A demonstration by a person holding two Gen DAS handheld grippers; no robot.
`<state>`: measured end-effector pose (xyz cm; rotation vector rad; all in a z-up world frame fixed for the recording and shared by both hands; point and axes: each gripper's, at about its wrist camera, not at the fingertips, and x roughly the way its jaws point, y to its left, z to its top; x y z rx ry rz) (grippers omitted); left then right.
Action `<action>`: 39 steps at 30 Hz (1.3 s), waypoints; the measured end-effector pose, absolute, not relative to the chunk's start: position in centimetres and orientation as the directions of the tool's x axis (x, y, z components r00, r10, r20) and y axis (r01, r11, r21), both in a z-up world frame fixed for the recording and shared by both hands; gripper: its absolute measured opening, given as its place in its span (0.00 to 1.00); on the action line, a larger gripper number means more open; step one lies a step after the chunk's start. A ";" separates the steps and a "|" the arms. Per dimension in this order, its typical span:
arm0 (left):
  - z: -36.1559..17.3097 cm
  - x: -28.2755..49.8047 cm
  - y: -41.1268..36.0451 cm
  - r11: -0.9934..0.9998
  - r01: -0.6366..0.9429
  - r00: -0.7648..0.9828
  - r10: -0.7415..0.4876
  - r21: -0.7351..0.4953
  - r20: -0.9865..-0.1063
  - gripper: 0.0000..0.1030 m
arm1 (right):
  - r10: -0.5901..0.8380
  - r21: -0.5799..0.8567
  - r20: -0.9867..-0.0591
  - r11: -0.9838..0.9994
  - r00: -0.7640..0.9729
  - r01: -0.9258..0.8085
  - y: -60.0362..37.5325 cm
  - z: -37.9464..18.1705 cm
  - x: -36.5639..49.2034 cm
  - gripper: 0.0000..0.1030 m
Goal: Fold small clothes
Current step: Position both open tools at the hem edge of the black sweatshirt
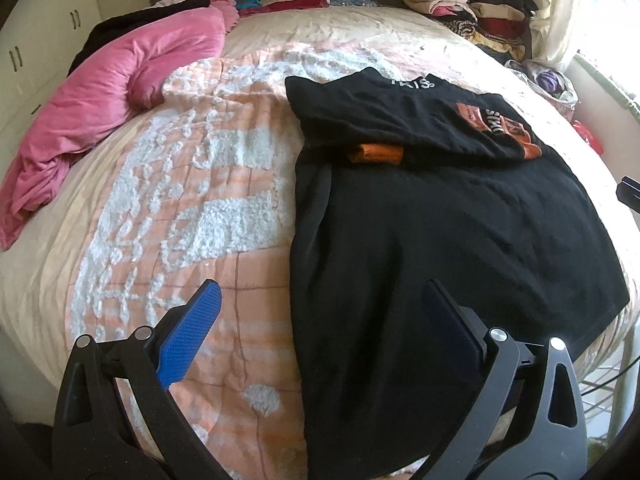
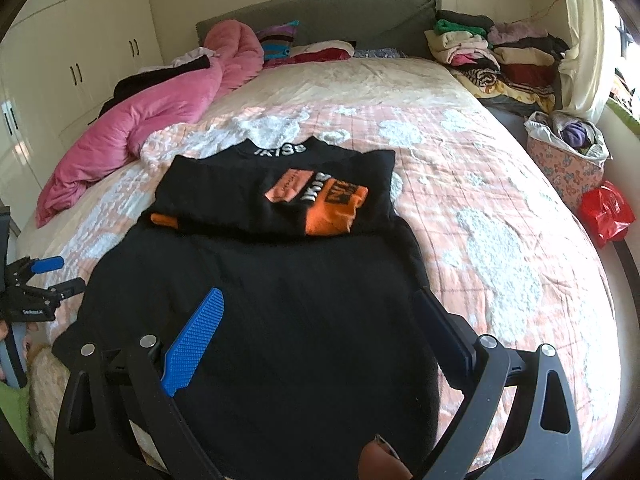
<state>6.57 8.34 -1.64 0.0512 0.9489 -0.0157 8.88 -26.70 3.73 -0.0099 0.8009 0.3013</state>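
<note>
- One black knit top with orange sleeve panels and printed patches (image 2: 276,280) lies flat on the peach-and-white tufted quilt covering the bed (image 2: 480,208). Its sleeves are already folded in across the chest, its collar points toward the headboard and its hem lies at the near edge.
- Two grippers hover at that hem. The left gripper (image 1: 320,320) straddles the garment's left edge with its blue ribbed fingers (image 1: 192,332) spread wide and nothing between them. The right gripper (image 2: 320,320) hangs over the lower body of the top, its fingers likewise parted and empty.
- Handling, as a judgement: the fabric looks soft, limp and fairly light, with a thicker sweatshirt-like body. It should drape and sag once lifted, and the tufted quilt will likely drag on it rather than let it slide.
- Where to hold: the two bottom hem corners look best, one per gripper. Pinching both layers there would let the lower half carry up toward the collar without the tucked sleeves spilling out.
- Risk: catching only the upper layer, or a tuft of quilt along with it.
- Writing: white letters on the collar band (image 2: 280,148) read roughly "IKISS", upside down from the right wrist view. The orange patch (image 2: 332,204) carries block lettering too distorted to read. A small label on the left gripper body is illegible.
</note>
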 end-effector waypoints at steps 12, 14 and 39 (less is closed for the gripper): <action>-3.5 4.7 10.2 0.999 0.009 0.536 0.024 0.034 -0.844 0.91 | 0.229 0.085 -0.743 0.965 0.629 -0.250 -28.4 2.0 7.4 0.92; -3.6 4.5 10.4 1.000 0.014 0.531 0.011 0.022 -0.847 0.91 | 0.224 0.081 -0.751 0.965 0.621 -0.250 -28.5 1.6 7.2 0.92; -6.9 2.9 9.9 0.961 0.078 0.393 -0.273 -0.264 -0.878 0.52 | 0.197 0.097 -0.839 0.971 0.507 -0.216 -32.1 -2.0 5.1 0.92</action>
